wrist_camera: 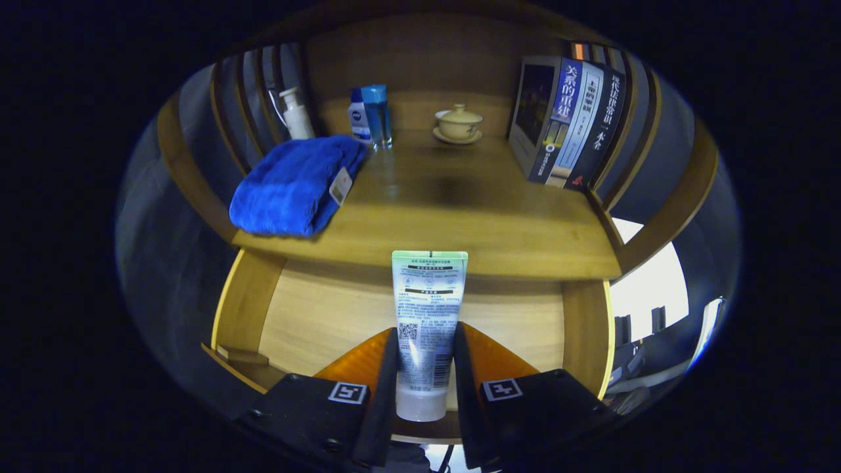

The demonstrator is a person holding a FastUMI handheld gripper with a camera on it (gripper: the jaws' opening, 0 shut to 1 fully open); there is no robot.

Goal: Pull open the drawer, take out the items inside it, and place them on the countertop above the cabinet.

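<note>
Wooden countertop (460,223) waits at twelve o'clock, drawer open below.
Gripper (426,368) fingers clamp white squeeze tube (428,309); next, lift and set down.

Tube (428,315): lower sides covered by the jaws pressing it. Pump bottle (295,115): base behind blue towel (292,185). Drawer (328,315): near part hidden by gripper (426,368). Tube print too small to tell.

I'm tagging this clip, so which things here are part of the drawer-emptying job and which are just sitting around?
Part of the job:
tube, held in the gripper
open drawer
countertop

Just sitting there:
blue towel
pump bottle
blue bottles
lidded cup
books
</note>
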